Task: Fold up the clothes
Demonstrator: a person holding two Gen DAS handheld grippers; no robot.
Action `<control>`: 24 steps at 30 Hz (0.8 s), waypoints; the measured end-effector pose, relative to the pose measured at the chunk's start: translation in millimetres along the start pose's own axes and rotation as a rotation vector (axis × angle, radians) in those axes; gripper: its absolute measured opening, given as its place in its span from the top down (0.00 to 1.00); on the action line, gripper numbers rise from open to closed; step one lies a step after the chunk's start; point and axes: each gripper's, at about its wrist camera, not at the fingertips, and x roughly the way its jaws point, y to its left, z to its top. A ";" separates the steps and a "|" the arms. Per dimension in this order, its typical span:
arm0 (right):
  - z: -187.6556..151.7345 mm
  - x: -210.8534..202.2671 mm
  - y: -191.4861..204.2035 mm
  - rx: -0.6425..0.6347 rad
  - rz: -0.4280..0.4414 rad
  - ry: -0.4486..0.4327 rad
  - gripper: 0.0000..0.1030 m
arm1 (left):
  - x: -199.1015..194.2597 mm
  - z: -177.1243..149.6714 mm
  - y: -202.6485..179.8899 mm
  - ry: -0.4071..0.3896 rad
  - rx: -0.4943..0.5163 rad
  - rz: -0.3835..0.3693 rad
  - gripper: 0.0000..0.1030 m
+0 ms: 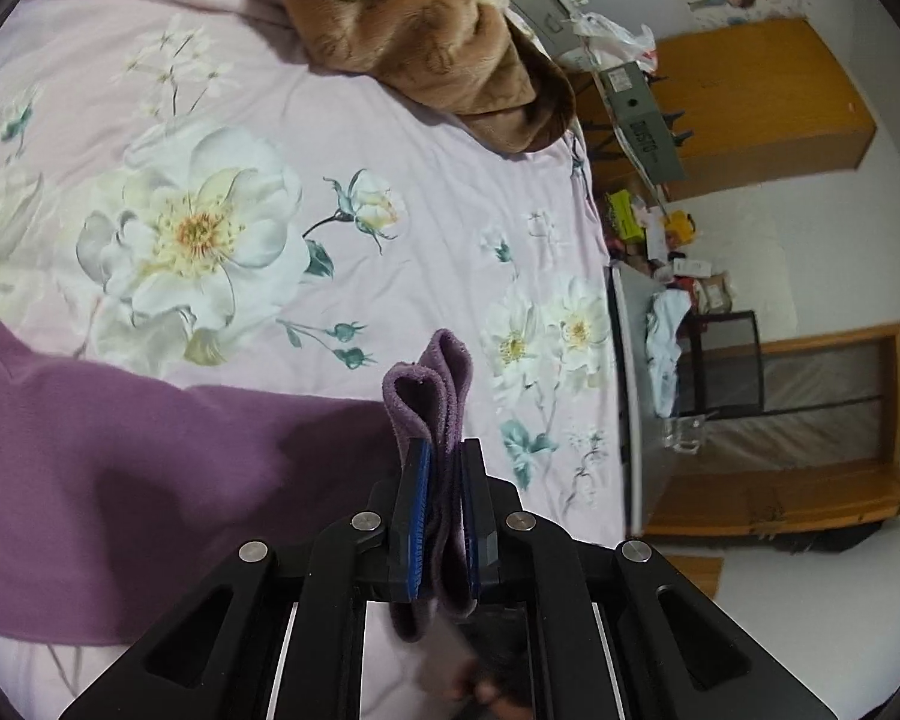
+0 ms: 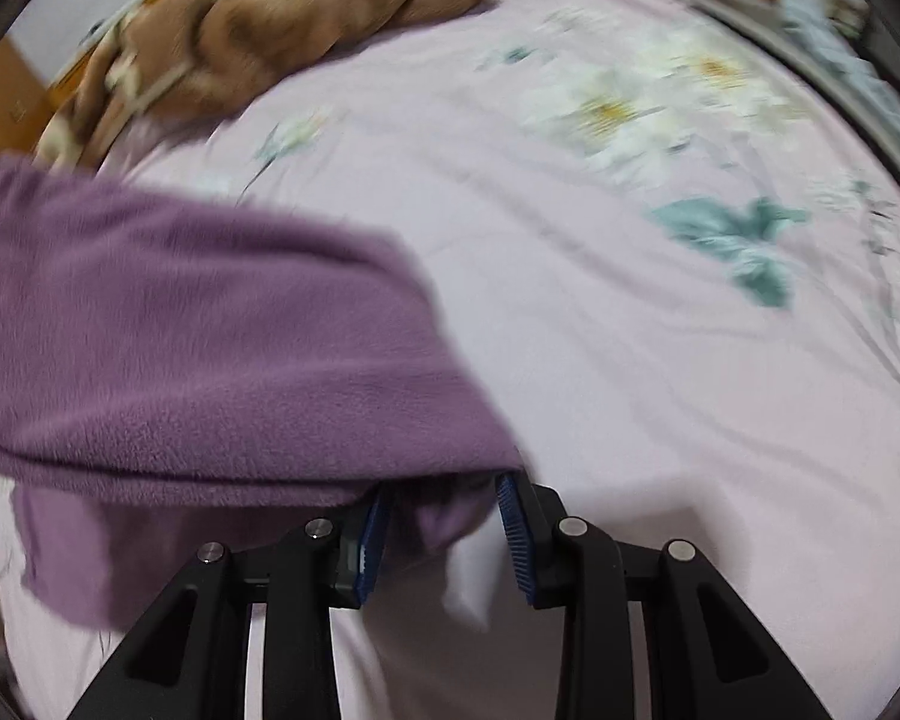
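A purple fleece garment (image 1: 120, 468) lies spread on the floral pink bed sheet (image 1: 390, 138) at the lower left of the left wrist view. My left gripper (image 1: 444, 450) is shut on a bunched fold of it, and the fold's end sticks out past the blue pads. In the blurred right wrist view the same purple garment (image 2: 210, 360) hangs in a thick fold above the sheet (image 2: 630, 360). Its edge drapes over the left fingertip of my right gripper (image 2: 444, 489). A flap hangs between the wide-apart jaws, and the pads do not press on it.
A brown plush blanket (image 1: 426, 30) is heaped at the far side of the bed (image 2: 282, 18). The bed's edge (image 1: 624, 390) runs down the right. Beyond it stand grey boxes (image 1: 642, 114), clutter and a wooden cabinet (image 1: 762, 96).
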 end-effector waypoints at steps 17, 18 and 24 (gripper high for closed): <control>-27.1 -12.5 32.3 -0.159 -0.011 0.034 0.72 | 55.9 -32.8 103.4 0.143 -0.088 0.208 0.62; -28.7 -10.8 37.2 -0.192 -0.023 0.028 0.78 | 60.9 -33.2 108.4 0.147 -0.099 0.206 0.62; -30.5 8.2 54.9 -0.376 -0.056 0.014 0.90 | 92.2 -28.5 114.3 0.184 -0.092 0.183 0.51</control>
